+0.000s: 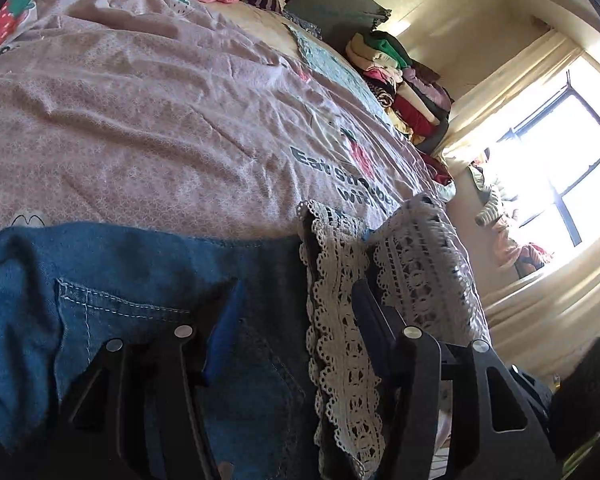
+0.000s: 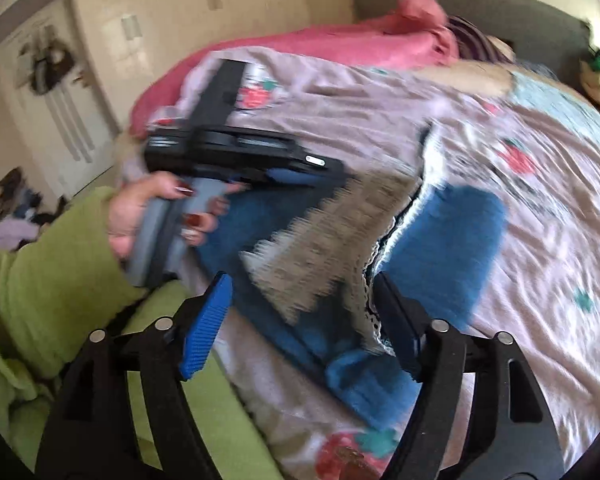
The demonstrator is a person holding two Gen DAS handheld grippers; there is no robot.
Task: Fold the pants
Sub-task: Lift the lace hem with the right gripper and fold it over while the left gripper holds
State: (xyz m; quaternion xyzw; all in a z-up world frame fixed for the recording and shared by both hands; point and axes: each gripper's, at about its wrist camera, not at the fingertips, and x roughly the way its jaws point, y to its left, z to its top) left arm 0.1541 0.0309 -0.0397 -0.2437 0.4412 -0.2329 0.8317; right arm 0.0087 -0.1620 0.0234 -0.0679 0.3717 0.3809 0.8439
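Blue denim pants (image 1: pixel 140 272) with cream lace trim (image 1: pixel 340 320) lie folded on the pink strawberry bedsheet (image 1: pixel 140 120). My left gripper (image 1: pixel 296 312) is open just above them, one finger over the denim pocket and the other at the lace. In the right wrist view the pants (image 2: pixel 440 240) and their lace (image 2: pixel 332 240) are blurred. My right gripper (image 2: pixel 300 316) hangs open over their near end, its pads off the cloth. A hand (image 2: pixel 140 208) in a green sleeve (image 2: pixel 40 280) holds the left gripper's black body (image 2: pixel 236 152) at the pants' far side.
A stack of folded clothes (image 1: pixel 400 80) sits along the bed's far edge by the bright window (image 1: pixel 560 160). A pink blanket (image 2: pixel 340 44) and a grey headboard (image 2: pixel 480 4) are at the head of the bed. A white door (image 2: pixel 48 80) stands to the left.
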